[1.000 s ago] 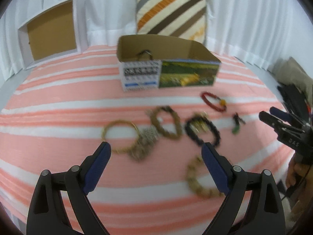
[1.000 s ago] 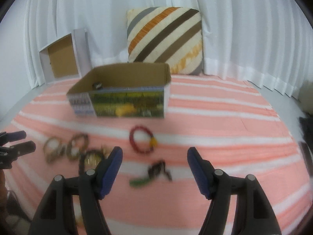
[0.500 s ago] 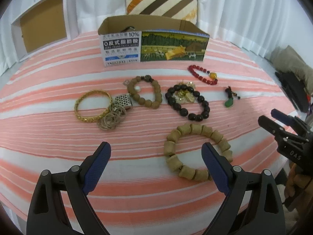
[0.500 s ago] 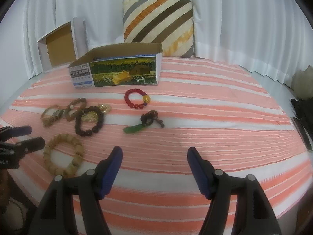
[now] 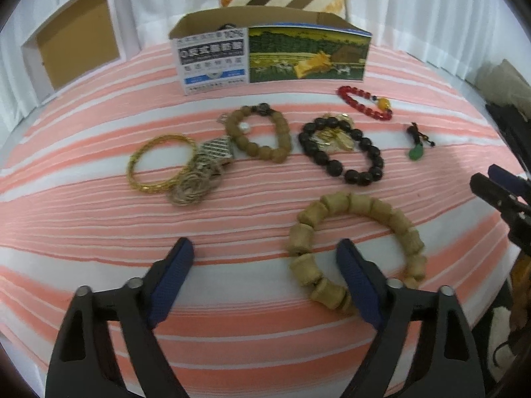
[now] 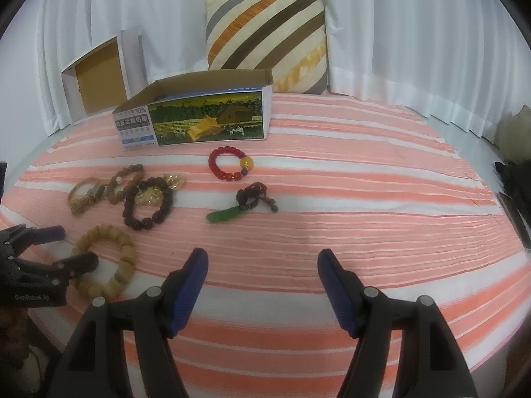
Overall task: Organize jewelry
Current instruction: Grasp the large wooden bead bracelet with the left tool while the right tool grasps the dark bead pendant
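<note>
Several pieces of jewelry lie on a pink-and-white striped cloth (image 5: 99, 219). A tan wooden-bead bracelet (image 5: 356, 248) lies nearest; my open left gripper (image 5: 265, 258) hovers just before it, its right finger over the bracelet's near edge. Behind lie a black bead bracelet (image 5: 341, 151), a brown bead bracelet (image 5: 259, 132), a gold bangle (image 5: 159, 165), a red bead bracelet (image 5: 363, 102) and a green pendant (image 5: 416, 147). An open printed cardboard box (image 5: 272, 53) stands at the back. My right gripper (image 6: 262, 265) is open and empty, short of the green pendant (image 6: 225, 214).
A striped cushion (image 6: 265, 30) leans on white curtains behind the box. A white box lid (image 6: 99, 79) stands at the back left. Dark objects (image 6: 514, 179) lie at the cloth's right edge. The cloth's near edge drops off below both grippers.
Both grippers have moved down and forward toward the jewelry. The tan bracelet now sits at my left gripper's right finger. Both stay open.
</note>
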Available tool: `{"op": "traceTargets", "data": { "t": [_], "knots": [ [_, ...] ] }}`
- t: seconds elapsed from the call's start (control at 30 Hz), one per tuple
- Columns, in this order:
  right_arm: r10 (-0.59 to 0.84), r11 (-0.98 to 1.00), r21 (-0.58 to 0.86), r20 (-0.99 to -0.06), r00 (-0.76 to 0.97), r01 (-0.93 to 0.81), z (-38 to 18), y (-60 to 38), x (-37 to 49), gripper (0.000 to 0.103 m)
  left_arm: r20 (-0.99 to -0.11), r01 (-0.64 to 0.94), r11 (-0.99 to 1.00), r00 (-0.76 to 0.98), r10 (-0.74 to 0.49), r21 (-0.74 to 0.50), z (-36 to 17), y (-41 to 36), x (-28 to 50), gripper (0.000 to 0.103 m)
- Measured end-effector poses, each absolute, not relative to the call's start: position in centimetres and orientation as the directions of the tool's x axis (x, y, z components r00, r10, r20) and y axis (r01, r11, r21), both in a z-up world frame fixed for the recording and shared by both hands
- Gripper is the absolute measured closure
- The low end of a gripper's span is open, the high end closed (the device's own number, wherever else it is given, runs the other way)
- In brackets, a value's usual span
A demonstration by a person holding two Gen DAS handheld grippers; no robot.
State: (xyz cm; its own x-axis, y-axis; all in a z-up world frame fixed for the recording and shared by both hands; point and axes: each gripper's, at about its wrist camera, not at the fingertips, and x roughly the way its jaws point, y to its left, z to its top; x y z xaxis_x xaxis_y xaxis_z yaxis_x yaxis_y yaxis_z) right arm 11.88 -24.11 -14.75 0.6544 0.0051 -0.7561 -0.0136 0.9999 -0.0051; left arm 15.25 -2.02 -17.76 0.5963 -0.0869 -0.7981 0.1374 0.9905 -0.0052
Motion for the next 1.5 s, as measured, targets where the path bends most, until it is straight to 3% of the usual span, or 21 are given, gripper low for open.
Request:
{"op": "traceTargets", "data": {
  "t": [0.17, 0.43, 0.7, 0.73, 0.77, 0.83, 1.0, 1.1, 1.17, 1.23, 1.5],
  "knots": [
    [0.04, 0.999, 0.052, -0.778, 0.627, 0.001, -14.9, -24.8, 13.2, 0.033, -0.792, 0.099, 0.995, 0.608, -0.06, 0.0, -17.6, -0.8, 15.6, 0.037],
    [0.094, 0.991, 0.129, -0.833, 0.545, 0.027, -16.3, -24.9, 18.3, 0.033, -0.788, 0.079, 0.997, 0.614, -0.045, 0.005, -17.7, 0.2, 16.0, 0.037],
    [0.034, 0.999, 0.049, -0.873, 0.487, 0.018, -18.1, -23.2, 22.4, 0.033, -0.789, 0.073, 0.997, 0.613, -0.041, 0.004, -17.8, 0.7, 16.0, 0.03],
    [0.023, 0.999, 0.032, -0.871, 0.49, 0.011, -18.2, -22.9, 22.4, 0.037, -0.79, 0.072, 0.997, 0.612, -0.042, 0.003, -17.8, 0.8, 16.0, 0.029],
    [0.004, 1.0, 0.006, -0.868, 0.497, 0.003, -18.2, -22.6, 22.3, 0.049, -0.791, 0.069, 0.998, 0.611, -0.042, 0.0, -17.8, 0.9, 16.0, 0.028],
    [-0.021, 0.999, -0.036, -0.857, 0.515, -0.018, -18.3, -22.1, 22.0, 0.062, -0.79, 0.065, 0.998, 0.612, -0.041, -0.001, -17.8, 0.9, 16.0, 0.027],
    [-0.006, 0.999, -0.033, -0.842, 0.539, -0.04, -18.0, -22.0, 20.7, 0.086, -0.791, 0.066, 0.998, 0.609, -0.046, -0.006, -17.8, 0.8, 15.9, 0.028],
    [0.017, 0.999, -0.006, -0.834, 0.551, -0.04, -17.9, -22.2, 19.7, 0.087, -0.785, 0.089, 0.996, 0.616, -0.063, -0.01, -17.6, 0.4, 15.6, 0.043],
    [0.028, 0.999, 0.009, -0.827, 0.561, -0.037, -17.5, -22.3, 18.9, 0.088, -0.781, 0.119, 0.993, 0.618, -0.084, -0.012, -17.4, -0.1, 15.3, 0.071],
    [0.039, 0.999, 0.022, -0.825, 0.564, -0.037, -17.3, -22.3, 18.5, 0.088, -0.78, 0.149, 0.989, 0.616, -0.106, -0.016, -17.3, -0.7, 15.1, 0.09],
    [0.074, 0.997, 0.078, -0.797, 0.599, -0.019, -15.8, -23.7, 16.2, 0.089, -0.743, 0.119, 0.967, 0.621, -0.249, -0.225, -15.9, 2.4, 15.1, 0.091]
  ]
}}
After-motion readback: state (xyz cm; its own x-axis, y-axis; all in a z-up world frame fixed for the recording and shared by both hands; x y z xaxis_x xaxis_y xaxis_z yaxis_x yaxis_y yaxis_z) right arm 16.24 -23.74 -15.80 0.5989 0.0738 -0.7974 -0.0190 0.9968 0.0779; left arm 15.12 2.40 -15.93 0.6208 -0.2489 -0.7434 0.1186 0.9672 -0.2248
